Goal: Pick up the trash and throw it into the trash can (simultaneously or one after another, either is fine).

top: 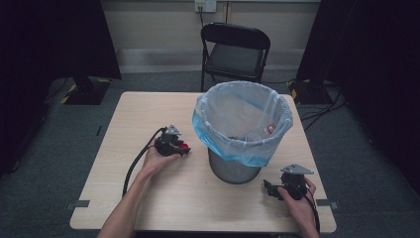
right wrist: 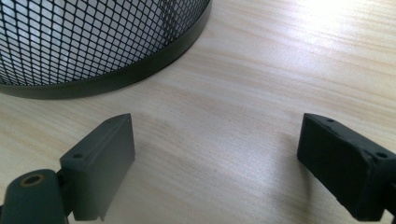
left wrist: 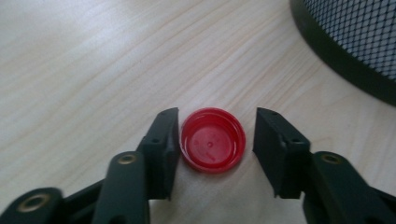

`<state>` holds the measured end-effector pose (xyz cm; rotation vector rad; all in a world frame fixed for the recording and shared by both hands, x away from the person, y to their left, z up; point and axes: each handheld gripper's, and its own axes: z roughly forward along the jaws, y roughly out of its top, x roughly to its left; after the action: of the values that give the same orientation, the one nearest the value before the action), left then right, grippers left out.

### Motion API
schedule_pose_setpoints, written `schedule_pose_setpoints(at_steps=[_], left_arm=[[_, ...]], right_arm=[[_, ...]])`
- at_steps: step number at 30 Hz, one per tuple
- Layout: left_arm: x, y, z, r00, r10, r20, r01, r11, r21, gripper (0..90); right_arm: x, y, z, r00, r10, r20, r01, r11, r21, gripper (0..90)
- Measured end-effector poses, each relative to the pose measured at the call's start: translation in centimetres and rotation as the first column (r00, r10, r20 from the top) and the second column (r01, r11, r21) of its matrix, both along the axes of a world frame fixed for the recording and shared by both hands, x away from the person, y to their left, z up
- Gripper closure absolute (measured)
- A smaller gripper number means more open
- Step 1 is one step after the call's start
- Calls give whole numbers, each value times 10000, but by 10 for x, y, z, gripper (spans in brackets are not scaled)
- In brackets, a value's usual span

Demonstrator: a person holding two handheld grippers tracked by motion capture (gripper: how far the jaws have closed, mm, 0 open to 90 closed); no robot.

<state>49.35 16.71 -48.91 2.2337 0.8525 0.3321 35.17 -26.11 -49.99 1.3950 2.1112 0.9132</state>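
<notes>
Pale wooden square table [top: 148,106], set on grey carpet; black folding chair [top: 235,49] beyond far edge.

Black wire-mesh waste bin [top: 233,168] with pale blue plastic liner [top: 242,116], standing right of table centre, between both hands. Bin contents hard to make out through liner; base rim cut off at upper right in left gripper view and upper left in right gripper view.

Left gripper [left wrist: 215,137], low over table just left of bin, cable trailing toward near edge. Not yet clenched: left pad touching or nearly touching cap, right pad apart by a narrow gap.

Right gripper [right wrist: 217,158], near right corner of table, released, wide apart over bare wood, bin just beyond.

Small round red plastic bottle cap [left wrist: 213,140], lying open side up on table between left gripper's jaws, near bin base.
</notes>
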Motion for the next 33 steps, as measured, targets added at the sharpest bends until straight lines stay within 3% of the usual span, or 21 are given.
schedule_pose_setpoints(at_steps=[5,6,14,19,21,23,25,33], left_arm=[[-1,2,-2,10000,55,53,-54,9996,-261,588],[-3,4,-3,9998,23,222,-16,9995,-309,589],[-2,3,-2,9999,-33,157,35,9999,-144,594],[0,6,-3,9995,255,-180,-269,9963,-819,594],[0,6,-3,9991,339,-237,-357,9962,-798,595],[0,6,-4,9986,398,-340,-432,9934,-1061,595],[0,7,-3,9984,388,-408,-426,9943,-978,595],[-1,10,1,9978,316,-586,-413,9842,-1724,595]], right_arm=[[0,0,0,10000,37,6,-37,10000,-9,105],[0,0,0,10000,33,4,-33,10000,-10,105],[0,0,0,10000,29,6,-29,10000,-17,105],[0,0,0,10000,32,6,-32,10000,-16,105],[0,0,0,10000,28,7,-28,10000,-12,105],[0,0,0,10000,29,6,-29,10000,-11,105],[0,0,0,10000,31,6,-31,10000,-15,105],[0,0,0,10000,34,8,-34,10000,-16,105]])
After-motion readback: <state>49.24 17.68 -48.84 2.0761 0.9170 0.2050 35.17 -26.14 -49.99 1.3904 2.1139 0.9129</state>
